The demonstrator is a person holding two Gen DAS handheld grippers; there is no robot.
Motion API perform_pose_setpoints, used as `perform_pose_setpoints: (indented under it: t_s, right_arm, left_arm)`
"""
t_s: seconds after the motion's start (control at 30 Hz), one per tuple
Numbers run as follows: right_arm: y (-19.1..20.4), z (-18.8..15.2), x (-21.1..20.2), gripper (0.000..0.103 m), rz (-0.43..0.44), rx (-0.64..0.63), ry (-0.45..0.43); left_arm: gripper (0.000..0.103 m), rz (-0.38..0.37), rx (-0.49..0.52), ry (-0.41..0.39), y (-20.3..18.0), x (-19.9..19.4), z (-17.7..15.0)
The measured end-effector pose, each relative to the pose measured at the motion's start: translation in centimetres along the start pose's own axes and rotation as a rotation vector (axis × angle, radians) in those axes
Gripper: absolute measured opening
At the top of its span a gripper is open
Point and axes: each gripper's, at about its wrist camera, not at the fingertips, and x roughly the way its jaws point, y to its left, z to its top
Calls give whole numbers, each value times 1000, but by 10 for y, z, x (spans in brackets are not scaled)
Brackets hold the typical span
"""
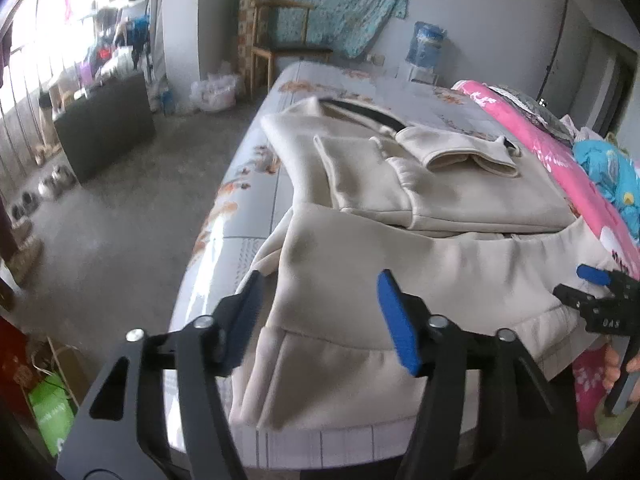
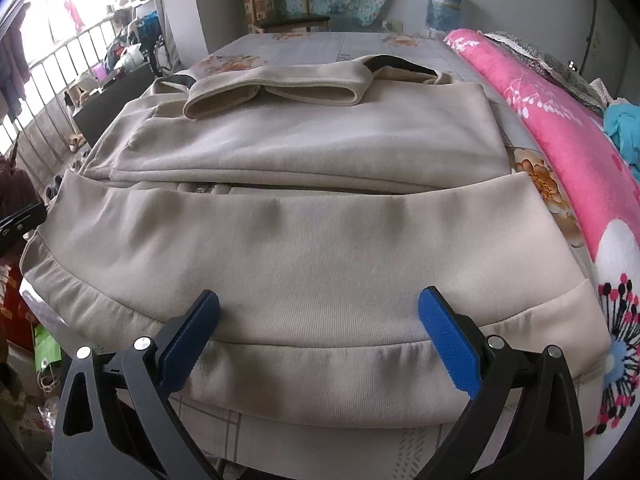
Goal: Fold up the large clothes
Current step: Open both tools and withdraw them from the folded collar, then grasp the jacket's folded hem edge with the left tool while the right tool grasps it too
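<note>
- My left hand-held gripper point(image 1: 320, 312) is hanging half open over the cream sweatshirt's point(image 1: 400, 280) corner, gripping nothing.
- My right hand-held gripper point(image 2: 318, 334) is gaping wide above its hem on the bed point(image 2: 304, 46), empty.

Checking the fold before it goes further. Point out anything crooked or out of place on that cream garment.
The cream garment mostly lies flat on the bed. Its near hem hangs over the bed's edge rather than lying on top, and the left corner droops lower. The folded sleeves across the top look tidy. No damage visible.
</note>
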Motion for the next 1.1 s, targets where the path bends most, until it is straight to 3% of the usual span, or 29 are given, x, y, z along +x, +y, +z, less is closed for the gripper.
perform_pose_setpoints:
  t_s: [0.07,0.2,0.3,0.33,0.5,0.87,0.9,1.03,1.1]
  right_arm:
    - [0,1,0,97,-1,-1,4]
    - [1,1,1,97,-4,-2,8]
    - [1,1,1,97,-5,-2,9]
    - [1,1,1,97,-5,-2,8]
    - [1,1,2,97,-7,-1,10]
    - [2,0,2,97,-10,-3,9]
    - [2,1,2,97,-10,-3,9]
    - [2,1,2,97,-10,-3,9]
    - [2,1,2,97,-11,-3,9]
  left_arm:
    - [46,1,-16,27,5,7,-1]
    - [43,-12,-55,73,12,20,-4]
    - [41,-33,-63,61,13,21,-2]
    - [35,-64,-72,51,14,19,-1]
    - [35,-183,-39,-29,4,3,2]
    - [35,-150,-116,27,15,37,14]
    - [35,-163,-116,19,15,35,14]
    - [35,-329,-103,-54,12,17,12]
    - [35,-324,-80,-53,9,17,12]
